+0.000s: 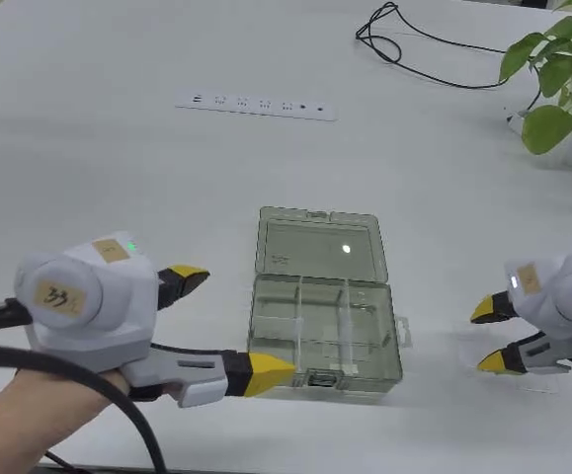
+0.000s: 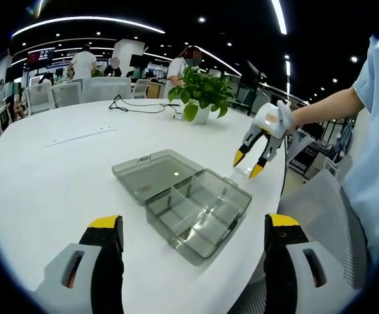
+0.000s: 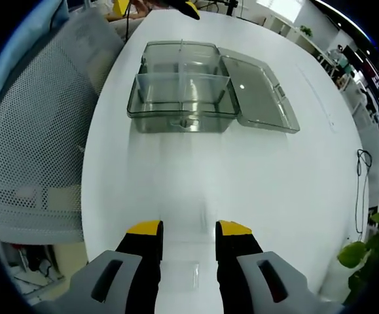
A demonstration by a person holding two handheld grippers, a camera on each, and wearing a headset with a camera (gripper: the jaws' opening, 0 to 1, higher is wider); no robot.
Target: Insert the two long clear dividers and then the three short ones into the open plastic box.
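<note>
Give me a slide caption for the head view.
Open plastic box on a white table, flanked by the left gripper and right gripper.

You had a plastic box of clear, grey-green tinted plastic, glossy, with glare on the lid. Your table was smooth matt white. Left gripper and right gripper had matt white plastic shells. The chair was grey mesh.
</note>
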